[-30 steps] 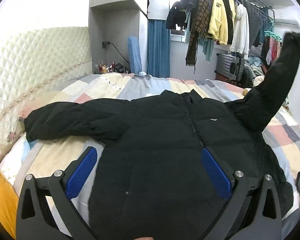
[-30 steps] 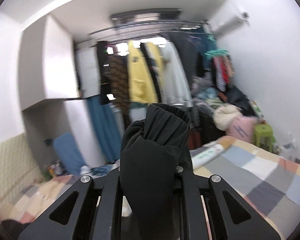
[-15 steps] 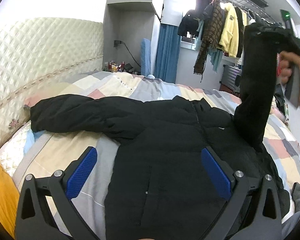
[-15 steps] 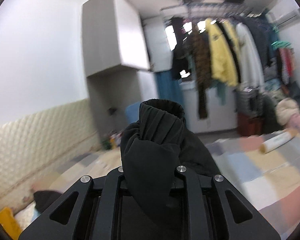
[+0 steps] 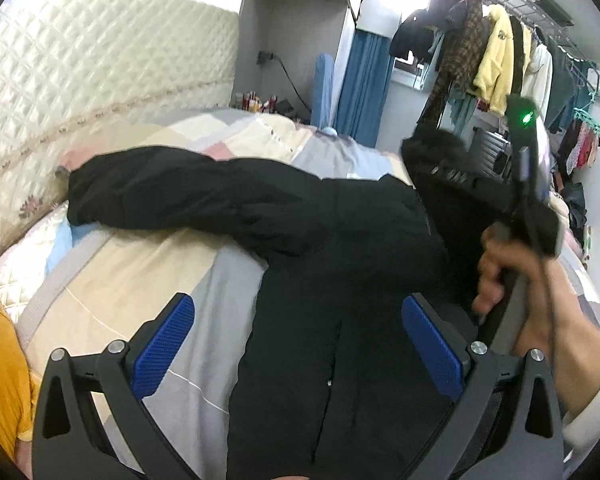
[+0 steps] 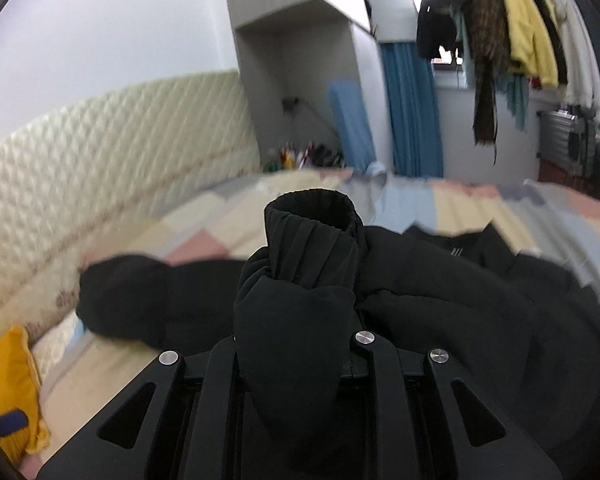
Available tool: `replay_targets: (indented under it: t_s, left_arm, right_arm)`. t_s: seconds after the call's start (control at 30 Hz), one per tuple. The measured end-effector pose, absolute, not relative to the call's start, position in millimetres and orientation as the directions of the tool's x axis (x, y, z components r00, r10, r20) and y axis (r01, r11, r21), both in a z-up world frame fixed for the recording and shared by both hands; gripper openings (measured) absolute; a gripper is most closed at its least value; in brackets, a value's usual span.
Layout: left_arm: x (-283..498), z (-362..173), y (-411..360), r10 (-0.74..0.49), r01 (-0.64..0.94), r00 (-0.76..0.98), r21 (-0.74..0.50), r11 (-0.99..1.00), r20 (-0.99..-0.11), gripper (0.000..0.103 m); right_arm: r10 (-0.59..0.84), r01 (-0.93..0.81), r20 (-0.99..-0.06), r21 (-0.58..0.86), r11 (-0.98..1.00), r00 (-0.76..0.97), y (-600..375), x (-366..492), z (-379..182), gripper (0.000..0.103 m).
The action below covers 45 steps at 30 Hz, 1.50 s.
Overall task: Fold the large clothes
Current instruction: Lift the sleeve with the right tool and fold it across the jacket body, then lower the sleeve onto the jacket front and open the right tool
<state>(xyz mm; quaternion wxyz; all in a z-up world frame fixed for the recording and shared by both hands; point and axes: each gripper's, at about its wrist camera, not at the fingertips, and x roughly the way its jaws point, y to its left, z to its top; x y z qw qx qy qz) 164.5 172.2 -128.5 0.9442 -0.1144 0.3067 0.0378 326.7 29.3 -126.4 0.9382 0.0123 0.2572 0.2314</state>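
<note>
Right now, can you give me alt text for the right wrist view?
The right gripper is shut on the cuffed end of a black jacket sleeve, which stands up and fills the centre. Beyond it, the rest of the black jacket lies on a patchwork-quilted bed, with a cream padded headboard behind.

Right gripper [image 6: 296, 344] fingertips probably buried in black sleeve [image 6: 300, 280]

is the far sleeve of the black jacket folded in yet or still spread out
Spread out. The far sleeve lies straight across the quilt toward the headboard; only the other sleeve is lifted, clamped in the right gripper.
</note>
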Motion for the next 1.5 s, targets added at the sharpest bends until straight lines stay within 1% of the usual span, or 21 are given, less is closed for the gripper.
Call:
replay_targets:
  t_s: [0.17,0.33,0.4,0.43,0.47,0.53,0.67,0.9,1.07,1.27,1.43,1.5]
  left_arm:
    - [169.1,-136.1,173.4,0.003,-0.141,0.81,-0.19,0.972,-0.586,0.103]
    - [179.4,-148.0,177.2,-0.014,-0.144,0.79,-0.207,0.968,-0.613,0.103]
    - [180.5,-149.2,178.8,-0.024,-0.141,0.792,-0.221,0.965,-0.609,0.103]
    - [180.3,-148.7,179.6,-0.021,-0.143,0.798,-0.223,0.964,-0.602,0.103]
    - [180.4,-148.0,180.1,-0.011,-0.149,0.803,-0.217,0.965,-0.596,0.103]
    - [182.6,-147.3,181.1,0.013,-0.169,0.8,-0.206,0.964,-0.599,0.103]
    - [184.5,-147.9,185.1,-0.023,-0.162,0.788,-0.244,0.956,-0.615,0.103]
    - [177.9,-134.0,170.5,-0.003,-0.14,0.801,-0.192,0.971,-0.599,0.103]
    - [176.0,-124.4,160.6,-0.007,-0.125,0.803,-0.179,0.976,-0.596,0.103]
    - [164.9,-103.7,143.2,0.011,-0.109,0.826,-0.14,0.984,-0.563,0.103]
    - [152.8,-90.4,130.0,0.016,-0.092,0.839,-0.113,0.989,-0.543,0.103]
    - [145.4,-86.8,126.3,0.01,-0.081,0.845,-0.11,0.991,-0.535,0.103]
  right_arm:
    - [0.426,-0.421,-0.519,0.135,0.897,0.741,43.4,327.0,-169.3,0.016]
    - [0.435,-0.43,-0.572,0.154,0.889,0.696,43.8,333.8,-190.3,0.016]
    - [0.433,-0.428,-0.582,0.155,0.89,0.688,44.7,334.7,-192.0,0.02]
    - [0.435,-0.429,-0.586,0.159,0.889,0.684,44.7,334.8,-190.8,0.029]
    - [0.445,-0.434,-0.589,0.171,0.885,0.675,44.6,334.2,-188.0,0.042]
    - [0.464,-0.45,-0.583,0.182,0.875,0.667,45.4,330.3,-182.9,0.061]
    - [0.481,-0.475,-0.554,0.169,0.864,0.679,42.1,317.8,-163.6,0.062]
    - [0.455,-0.437,-0.528,0.168,0.884,0.717,6.7,298.6,-127.7,0.062]
    - [0.431,-0.406,-0.489,0.162,0.899,0.758,-25.8,276.9,-96.6,0.062]
    - [0.408,-0.386,-0.444,0.145,0.911,0.798,-59.7,247.3,-60.7,0.062]
    - [0.375,-0.363,-0.428,0.113,0.925,0.823,-85.1,222.8,-43.2,0.062]
    - [0.368,-0.362,-0.415,0.096,0.927,0.832,-97.6,210.8,-41.9,0.064]
